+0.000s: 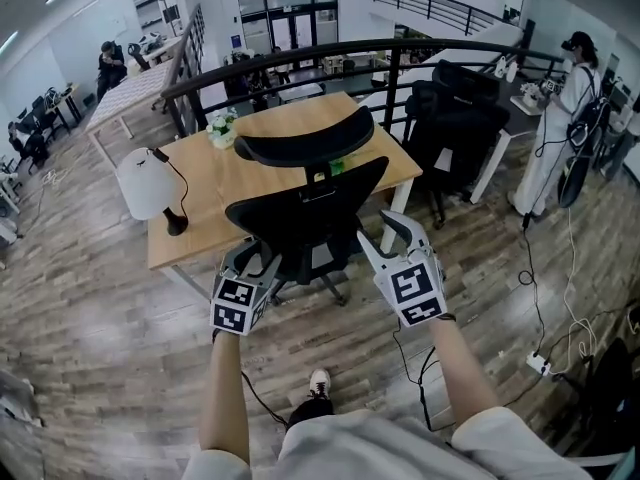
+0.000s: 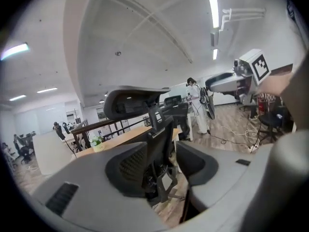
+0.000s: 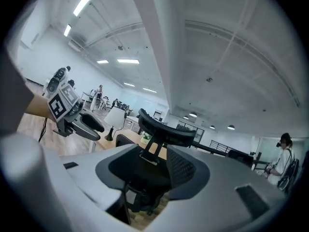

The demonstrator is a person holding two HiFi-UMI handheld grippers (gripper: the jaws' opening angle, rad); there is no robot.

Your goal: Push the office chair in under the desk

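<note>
A: left end of the light wooden rectangular desk: white-shaded table lamp with a black base, small green potted plant at the far edge
B: left gripper?
A: low at the left edge of the black mesh office chair with a curved headrest, jaws spread, nothing pinched; its own view shows the backrest in the gap, beyond the pads; whether a jaw touches it can't be told
B: chair position?
A: stands at the desk's near edge, back to the person, wheeled base on the grey wood-plank floor this side of the desk
B: right gripper?
A: just beside the backrest's right edge, jaws wide apart, holding nothing; chair framed between them, not clamped
B: further right?
A: second black chair, then a person in white clothes standing well apart from the desk
</note>
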